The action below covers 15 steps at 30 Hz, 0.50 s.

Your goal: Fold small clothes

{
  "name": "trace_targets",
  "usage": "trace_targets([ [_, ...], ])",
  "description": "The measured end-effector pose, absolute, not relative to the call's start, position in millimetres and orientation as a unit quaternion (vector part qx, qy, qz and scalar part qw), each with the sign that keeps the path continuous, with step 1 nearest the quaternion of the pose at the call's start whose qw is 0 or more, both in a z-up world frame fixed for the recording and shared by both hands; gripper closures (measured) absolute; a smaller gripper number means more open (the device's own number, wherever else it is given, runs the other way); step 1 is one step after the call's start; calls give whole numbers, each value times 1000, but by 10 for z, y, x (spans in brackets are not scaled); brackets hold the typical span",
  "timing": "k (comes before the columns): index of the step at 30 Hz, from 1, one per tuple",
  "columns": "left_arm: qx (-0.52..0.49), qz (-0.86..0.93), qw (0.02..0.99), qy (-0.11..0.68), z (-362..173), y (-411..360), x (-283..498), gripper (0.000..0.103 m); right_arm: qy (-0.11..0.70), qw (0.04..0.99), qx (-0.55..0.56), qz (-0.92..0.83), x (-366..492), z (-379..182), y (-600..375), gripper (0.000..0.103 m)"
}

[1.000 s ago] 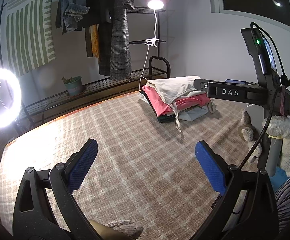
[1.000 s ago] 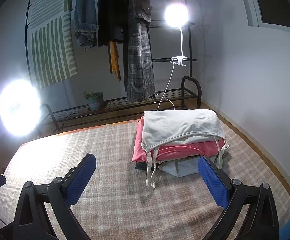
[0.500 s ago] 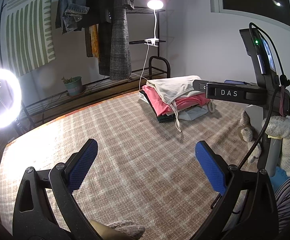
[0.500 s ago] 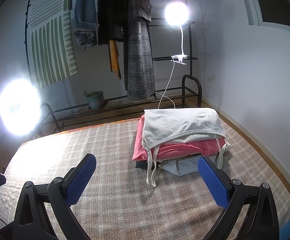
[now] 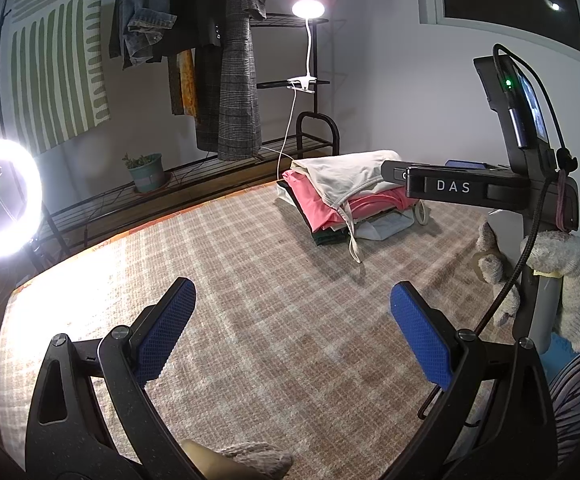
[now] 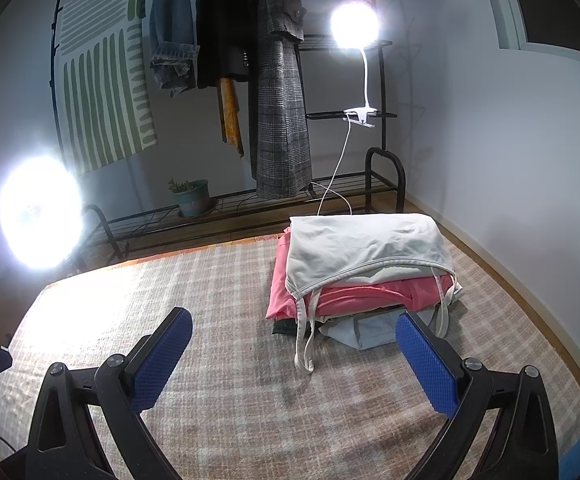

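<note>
The stack of folded clothes is sitting at the far right of the checked blanket, cream top uppermost, pink beneath, its straps dangling over the front edge. I'm holding my right gripper just short of it, jaws spread wide and gripping nothing. My left gripper is hovering over bare blanket, equally wide and empty.
</note>
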<state>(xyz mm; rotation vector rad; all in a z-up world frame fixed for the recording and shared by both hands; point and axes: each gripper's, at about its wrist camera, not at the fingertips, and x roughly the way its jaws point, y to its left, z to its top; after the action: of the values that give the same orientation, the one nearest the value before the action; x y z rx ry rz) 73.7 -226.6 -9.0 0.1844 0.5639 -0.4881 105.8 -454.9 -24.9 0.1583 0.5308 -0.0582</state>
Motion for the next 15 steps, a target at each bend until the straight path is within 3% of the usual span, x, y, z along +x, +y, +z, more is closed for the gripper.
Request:
trace_targets([
  [15,90,-237,928,275,-94,-2268,736,3,264,961,78,-29,1060,-247,-4550,0],
])
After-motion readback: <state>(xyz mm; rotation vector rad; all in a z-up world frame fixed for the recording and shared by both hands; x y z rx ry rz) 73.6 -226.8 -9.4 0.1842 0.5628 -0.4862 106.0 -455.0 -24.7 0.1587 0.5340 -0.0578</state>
